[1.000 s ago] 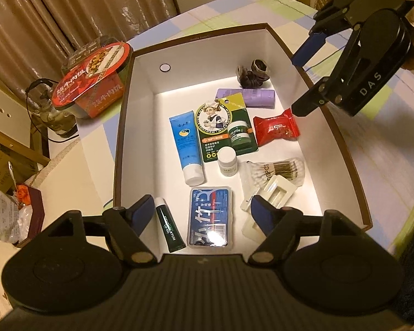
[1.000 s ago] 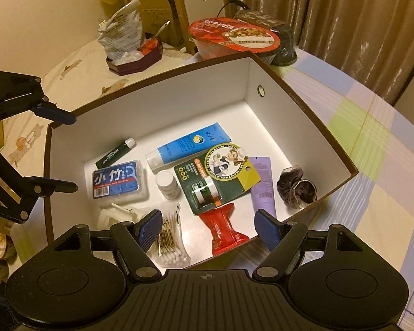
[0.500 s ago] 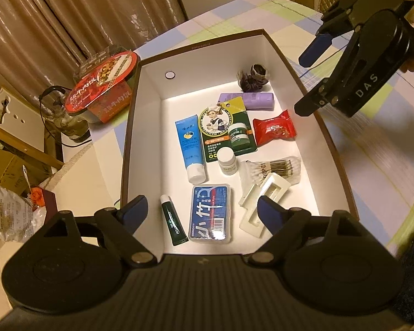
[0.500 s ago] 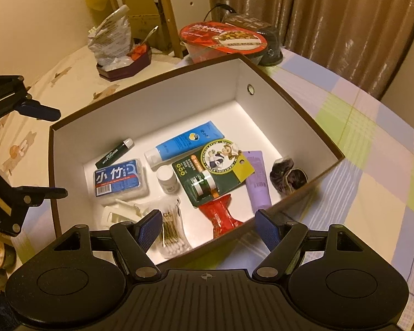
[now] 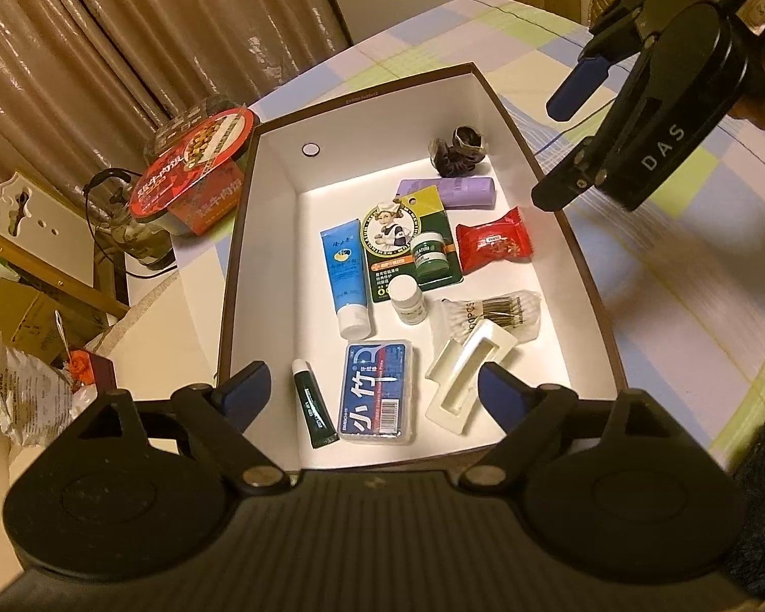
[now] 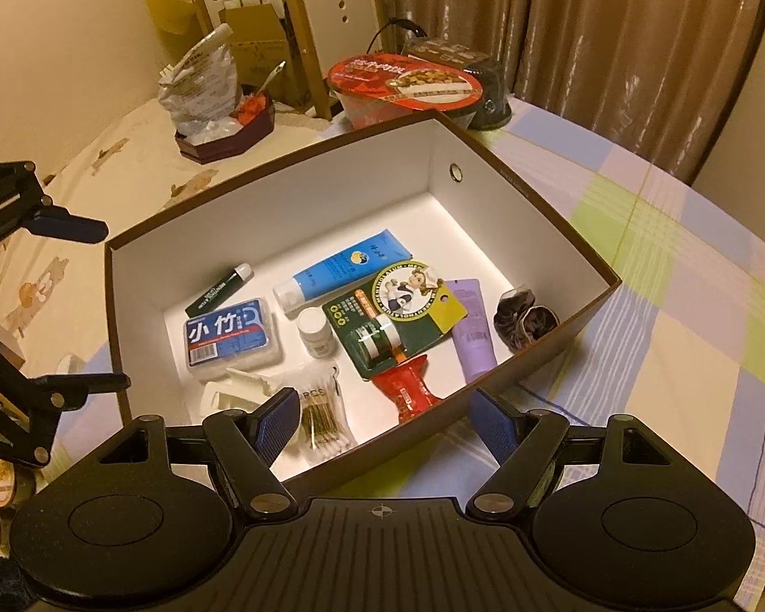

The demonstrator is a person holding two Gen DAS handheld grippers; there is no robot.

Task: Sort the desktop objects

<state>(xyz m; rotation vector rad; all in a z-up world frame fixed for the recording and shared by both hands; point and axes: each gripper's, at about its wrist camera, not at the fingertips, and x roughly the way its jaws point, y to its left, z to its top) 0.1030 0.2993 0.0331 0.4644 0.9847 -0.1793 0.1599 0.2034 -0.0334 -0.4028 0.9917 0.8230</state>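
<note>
- Both grippers have drawn back and upward from the box (image 5: 260,234) over the last second, so more of its brown rim and of the checked tablecloth (image 6: 688,265) now shows in each wrist view.
- Left gripper (image 5: 367,387) hangs over the near end of the box, jaws spread wide with nothing between them.
- Right gripper (image 6: 382,421) hangs over the long side of the box, jaws likewise spread and empty; in the left wrist view it sits high at the upper right.
- Every sorted item lies on the white floor of the box: a blue tube (image 5: 344,275), a green carded balm jar (image 5: 408,242), a small white bottle (image 5: 408,301), a red candy packet (image 5: 493,247), and a purple tube (image 5: 449,191).
- A dark scrunchie (image 5: 459,150) rests in the far corner, just beside the purple tube.
- Nearer the left gripper lie a slim green tube (image 5: 313,410), a blue floss-pick case (image 5: 377,400), a white plastic tray (image 5: 466,375) and a bag of cotton swabs (image 5: 494,311), which the tray partly overlaps.
- An instant noodle bowl (image 6: 408,86) with a red lid stands outside the box, by its far end.
</note>
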